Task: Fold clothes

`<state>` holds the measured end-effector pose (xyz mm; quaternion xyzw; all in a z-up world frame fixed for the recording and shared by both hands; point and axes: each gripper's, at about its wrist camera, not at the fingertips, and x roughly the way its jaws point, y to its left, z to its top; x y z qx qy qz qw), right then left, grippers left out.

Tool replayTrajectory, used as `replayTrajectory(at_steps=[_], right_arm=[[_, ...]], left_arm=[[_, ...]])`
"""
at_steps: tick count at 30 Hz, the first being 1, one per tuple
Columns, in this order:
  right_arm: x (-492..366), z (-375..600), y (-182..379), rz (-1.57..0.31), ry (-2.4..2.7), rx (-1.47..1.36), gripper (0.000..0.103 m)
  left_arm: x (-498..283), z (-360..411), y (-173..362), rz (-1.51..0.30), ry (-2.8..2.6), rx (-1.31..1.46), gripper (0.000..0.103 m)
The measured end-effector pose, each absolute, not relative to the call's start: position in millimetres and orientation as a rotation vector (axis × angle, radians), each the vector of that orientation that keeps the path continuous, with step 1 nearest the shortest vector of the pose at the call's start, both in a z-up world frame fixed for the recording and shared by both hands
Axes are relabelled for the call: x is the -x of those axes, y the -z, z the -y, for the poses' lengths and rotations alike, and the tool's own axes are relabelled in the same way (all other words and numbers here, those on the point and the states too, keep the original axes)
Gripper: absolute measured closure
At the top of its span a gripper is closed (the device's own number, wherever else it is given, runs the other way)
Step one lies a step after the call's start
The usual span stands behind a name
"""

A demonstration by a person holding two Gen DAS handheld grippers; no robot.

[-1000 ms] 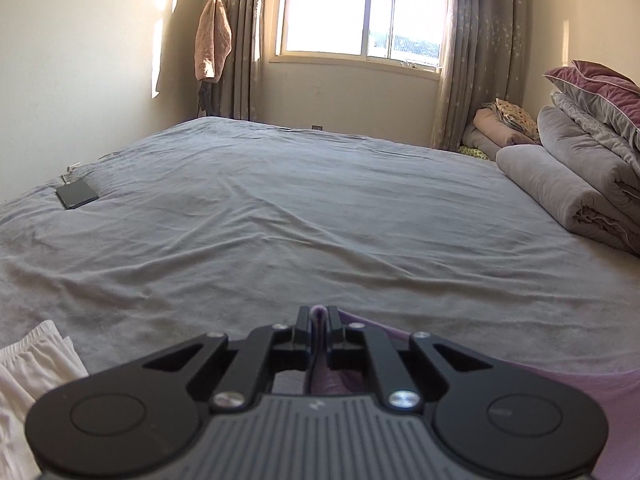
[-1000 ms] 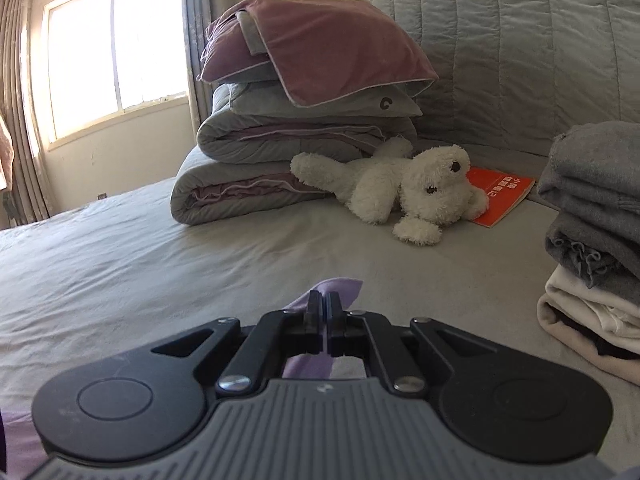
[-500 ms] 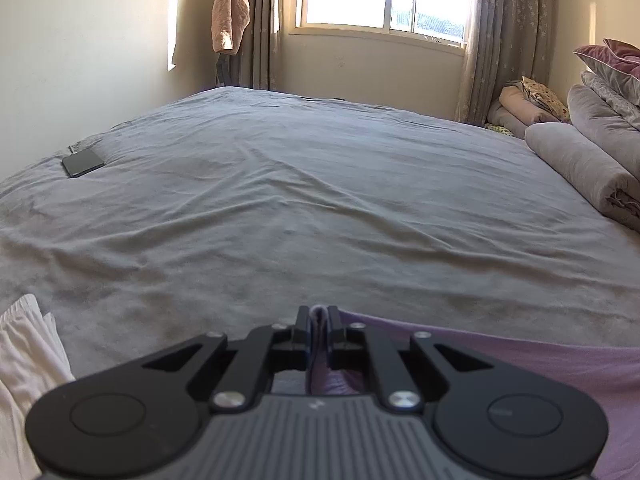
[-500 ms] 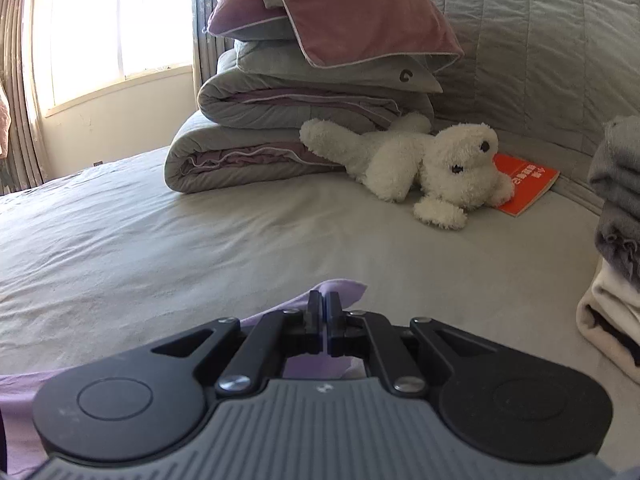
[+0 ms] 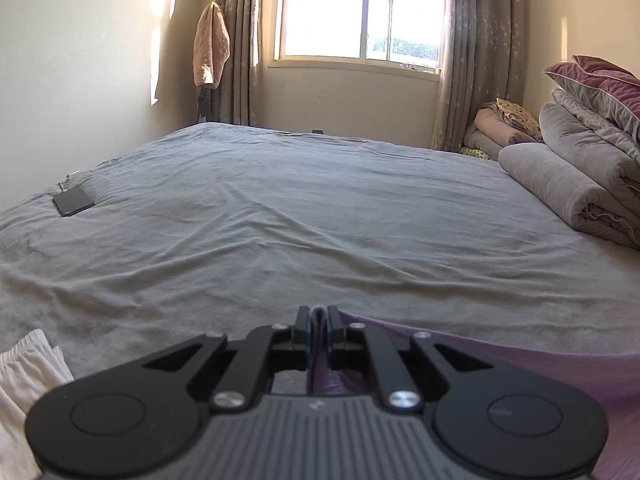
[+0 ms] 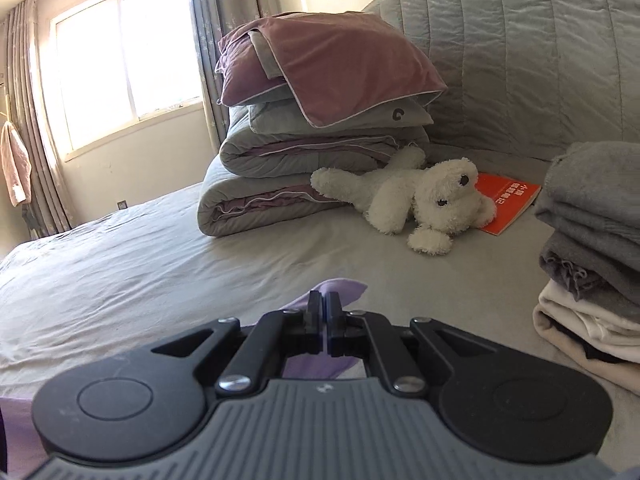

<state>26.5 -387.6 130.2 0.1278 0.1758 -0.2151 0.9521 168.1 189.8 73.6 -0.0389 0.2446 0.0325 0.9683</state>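
Note:
A lilac garment (image 5: 520,364) lies on the grey bed, stretched between both grippers. My left gripper (image 5: 318,320) is shut on a bunched edge of it, and the cloth runs off to the right from there. In the right wrist view my right gripper (image 6: 323,306) is shut on another corner of the lilac garment (image 6: 344,290), whose tip sticks out past the fingers. Most of the garment is hidden under the gripper bodies.
A white garment (image 5: 24,384) lies at the left near my left gripper. Folded clothes (image 6: 592,248) are stacked at the right. Rolled quilts and pillows (image 6: 320,136), a white plush toy (image 6: 424,196) and an orange book (image 6: 508,204) sit by the headboard. A dark flat device (image 5: 73,202) lies far left.
The right wrist view pulled back and rose a little, bringing the stack of folded clothes further into sight at the right. The left wrist view tipped down, then back up. Both grips are unchanged.

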Motion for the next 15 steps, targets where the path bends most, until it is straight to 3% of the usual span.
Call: replayTrajectory(at_steps=[5,15], right_arm=[[-26,382,-135,-0.378,0.436,-0.254,0.099],[-145,411,-48,-0.656,0.427,-0.226,0.099]], left_arm=[[-178,-193,-66,-0.514,-0.080,0.108,0.096],[-196,-197,-43,-0.574,-0.124,0.110,0.096]])
